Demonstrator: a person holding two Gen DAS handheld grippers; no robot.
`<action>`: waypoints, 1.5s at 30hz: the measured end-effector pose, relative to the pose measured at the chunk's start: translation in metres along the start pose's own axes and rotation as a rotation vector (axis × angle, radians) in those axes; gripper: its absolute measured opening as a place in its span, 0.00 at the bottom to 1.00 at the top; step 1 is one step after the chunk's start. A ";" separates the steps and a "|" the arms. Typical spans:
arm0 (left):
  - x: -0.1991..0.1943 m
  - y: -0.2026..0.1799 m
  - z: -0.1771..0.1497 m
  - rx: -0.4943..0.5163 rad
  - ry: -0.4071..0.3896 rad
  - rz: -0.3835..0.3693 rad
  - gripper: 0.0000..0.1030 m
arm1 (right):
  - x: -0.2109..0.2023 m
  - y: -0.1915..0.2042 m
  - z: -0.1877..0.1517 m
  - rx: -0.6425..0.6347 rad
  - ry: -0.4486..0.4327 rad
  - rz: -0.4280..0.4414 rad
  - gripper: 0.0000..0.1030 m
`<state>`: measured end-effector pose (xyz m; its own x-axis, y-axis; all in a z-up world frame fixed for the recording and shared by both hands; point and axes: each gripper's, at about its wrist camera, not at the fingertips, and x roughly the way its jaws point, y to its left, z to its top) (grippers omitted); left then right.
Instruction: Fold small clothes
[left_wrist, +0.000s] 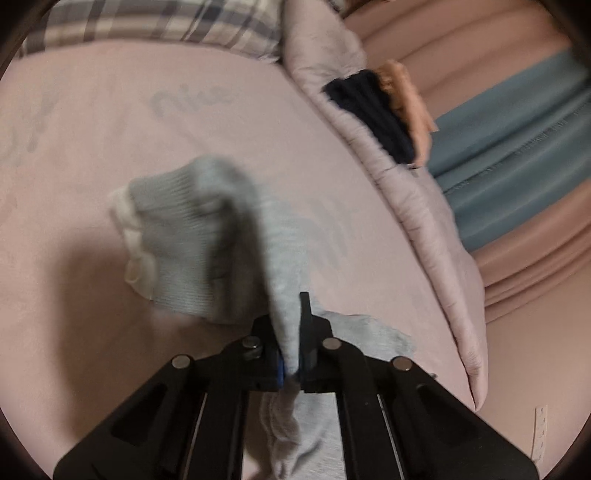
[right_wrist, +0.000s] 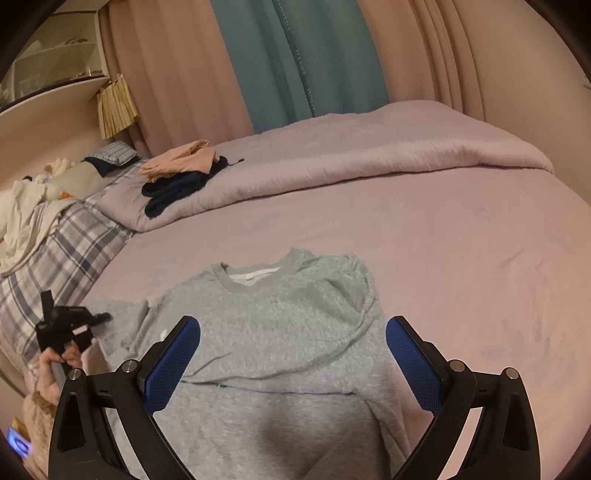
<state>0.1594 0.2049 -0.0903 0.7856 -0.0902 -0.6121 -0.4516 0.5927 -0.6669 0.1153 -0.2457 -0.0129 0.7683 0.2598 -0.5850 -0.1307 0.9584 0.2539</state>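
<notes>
A small grey sweatshirt (right_wrist: 273, 332) lies face up on the pink bed sheet (right_wrist: 461, 266), collar away from me, its right sleeve folded across the chest. My right gripper (right_wrist: 293, 350) is open and empty, hovering just above its chest. My left gripper (left_wrist: 293, 332) is shut on the grey sleeve (left_wrist: 229, 236) and holds it lifted above the sheet (left_wrist: 92, 129), ribbed cuff hanging away. In the right wrist view the left gripper (right_wrist: 64, 325) sits at the shirt's left edge.
A folded pink duvet (right_wrist: 351, 166) lies across the far side of the bed, with dark navy (right_wrist: 173, 192) and peach (right_wrist: 181, 162) clothes on it. A plaid pillow (right_wrist: 66, 236) and white laundry (right_wrist: 22, 214) lie at the left. Curtains (right_wrist: 295, 55) hang behind.
</notes>
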 end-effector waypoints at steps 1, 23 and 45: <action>-0.003 -0.007 -0.001 0.016 -0.008 -0.017 0.02 | -0.001 -0.001 0.000 0.000 -0.003 0.000 0.97; 0.049 -0.142 -0.164 0.595 0.268 -0.075 0.05 | -0.015 -0.023 0.004 0.065 -0.033 0.031 0.97; -0.011 -0.129 -0.150 0.645 0.228 0.015 0.71 | 0.004 -0.011 -0.004 0.029 0.044 0.010 0.97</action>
<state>0.1457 0.0095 -0.0610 0.6405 -0.2028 -0.7407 -0.0640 0.9470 -0.3147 0.1174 -0.2545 -0.0208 0.7384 0.2746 -0.6159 -0.1191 0.9521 0.2818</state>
